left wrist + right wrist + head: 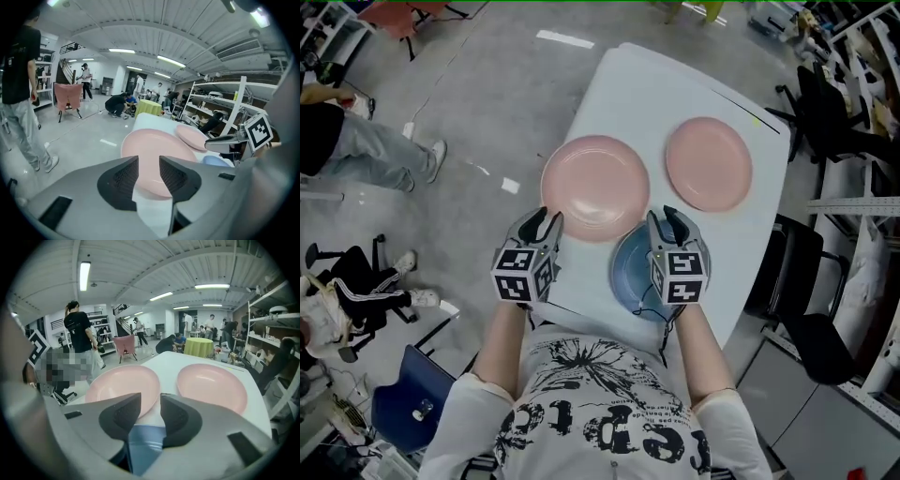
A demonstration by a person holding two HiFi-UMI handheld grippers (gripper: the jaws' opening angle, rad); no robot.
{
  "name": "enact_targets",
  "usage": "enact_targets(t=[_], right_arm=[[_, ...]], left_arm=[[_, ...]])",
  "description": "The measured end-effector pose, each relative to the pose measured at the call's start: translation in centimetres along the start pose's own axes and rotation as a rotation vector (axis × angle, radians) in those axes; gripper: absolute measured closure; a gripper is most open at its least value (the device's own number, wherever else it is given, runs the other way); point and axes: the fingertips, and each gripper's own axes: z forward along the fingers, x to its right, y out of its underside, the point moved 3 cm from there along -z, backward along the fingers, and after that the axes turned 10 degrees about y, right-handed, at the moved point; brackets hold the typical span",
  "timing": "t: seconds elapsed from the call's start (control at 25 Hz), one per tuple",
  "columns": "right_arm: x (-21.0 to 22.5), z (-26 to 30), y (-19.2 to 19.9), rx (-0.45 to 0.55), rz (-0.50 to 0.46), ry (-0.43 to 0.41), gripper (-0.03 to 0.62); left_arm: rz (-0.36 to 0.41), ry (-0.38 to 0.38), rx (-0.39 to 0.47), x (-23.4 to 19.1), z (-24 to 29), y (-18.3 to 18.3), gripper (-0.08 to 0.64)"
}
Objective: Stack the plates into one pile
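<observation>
On the white table (675, 89) lie a large pink plate (595, 186), a second pink plate (709, 162) to its right, and a blue plate (633, 272) near the front edge. My left gripper (544, 221) hovers at the large pink plate's near-left rim, open and empty. In the left gripper view that plate (159, 147) shows beyond the gap between the jaws (149, 161). The right gripper (664, 217) is above the blue plate's far edge, also open with nothing held. The right gripper view shows the blue plate (145, 446) under the jaws (150, 401) and both pink plates (124, 385) (213, 385) ahead.
A person (356, 150) stands on the floor left of the table. A blue chair (412, 398) is at the lower left. Black chairs (811, 112) and shelving crowd the table's right side. More people and a green table (199, 345) are far off.
</observation>
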Motion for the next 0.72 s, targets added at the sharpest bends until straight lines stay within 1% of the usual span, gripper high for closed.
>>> enact_targets(t=[0.04, 0.16, 0.32, 0.44, 0.52, 0.56, 0.64, 0.68, 0.72], right_arm=[[-0.2, 1.0, 0.1, -0.019, -0.002, 0.004, 0.452], [-0.8, 3.6, 0.5, -0.076, -0.005, 0.021, 0.451], [-1.6, 6.7, 0.0, -0.128, -0.02, 0.042, 0.456], [-1.2, 8.4, 0.0, -0.178, -0.01, 0.078, 0.456], [-1.2, 9.2, 0.3, -0.223, -0.009, 0.098, 0.493], [-1.3, 9.5, 0.4, -0.24, -0.013, 0.103, 0.52], [-1.5, 9.8, 0.5, -0.26, -0.021, 0.102, 0.525], [-1.7, 9.9, 0.5, -0.268, -0.023, 0.098, 0.542], [-1.8, 10.1, 0.5, -0.277, -0.024, 0.093, 0.543]], left_arm=[[-0.024, -0.011, -0.019, -1.2, 0.4, 0.2, 0.406], [-0.08, -0.015, -0.061, -4.1, 1.7, 1.1, 0.39], [-0.158, 0.015, -0.047, -6.8, 3.4, 0.8, 0.382], [-0.152, 0.064, -0.099, -7.9, 4.9, 0.8, 0.383], [-0.147, 0.098, -0.138, -8.5, 5.6, 1.1, 0.398], [-0.149, 0.112, -0.149, -8.8, 5.8, 1.3, 0.421], [-0.154, 0.138, -0.159, -9.2, 5.9, 1.6, 0.456], [-0.157, 0.152, -0.159, -9.3, 5.9, 1.7, 0.456], [-0.159, 0.166, -0.16, -9.4, 5.9, 1.8, 0.456]])
